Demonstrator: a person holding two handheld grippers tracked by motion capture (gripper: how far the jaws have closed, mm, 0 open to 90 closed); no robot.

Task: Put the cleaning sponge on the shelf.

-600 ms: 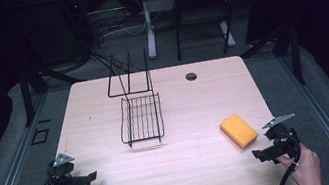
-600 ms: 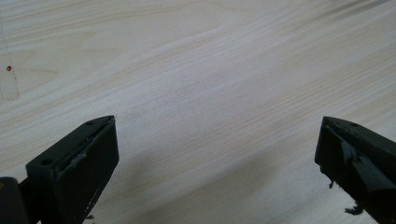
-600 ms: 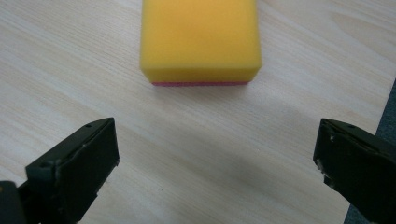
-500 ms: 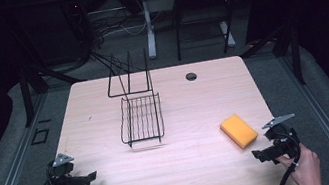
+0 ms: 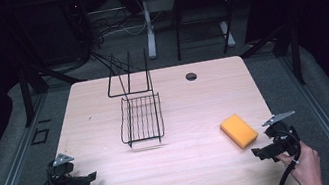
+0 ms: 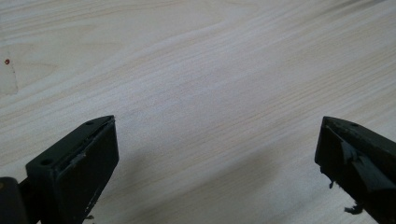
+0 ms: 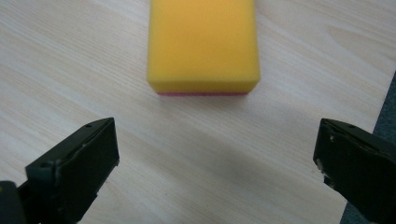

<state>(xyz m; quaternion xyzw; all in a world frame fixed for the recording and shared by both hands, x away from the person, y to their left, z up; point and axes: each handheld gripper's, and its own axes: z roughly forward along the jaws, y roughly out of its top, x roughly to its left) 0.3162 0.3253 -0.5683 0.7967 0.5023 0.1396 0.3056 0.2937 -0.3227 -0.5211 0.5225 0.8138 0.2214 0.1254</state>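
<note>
A yellow sponge (image 5: 239,130) with a thin red underside lies on the light wooden table (image 5: 191,113) toward the right front. In the right gripper view the sponge (image 7: 203,44) sits just ahead of the wide-apart jaws, not between them. My right gripper (image 5: 260,153) rests open near the table's right front corner, a short way in front of the sponge. My left gripper (image 5: 88,179) is open at the left front, over bare wood, with nothing between its black pads (image 6: 88,163). A black wire rack (image 5: 141,118) stands at the table's middle.
A second black wire frame (image 5: 128,78) stands upright behind the rack near the far edge. A round cable hole (image 5: 191,76) is in the tabletop at the back. In the right gripper view, the table edge (image 7: 383,107) runs close beside the right-hand jaw.
</note>
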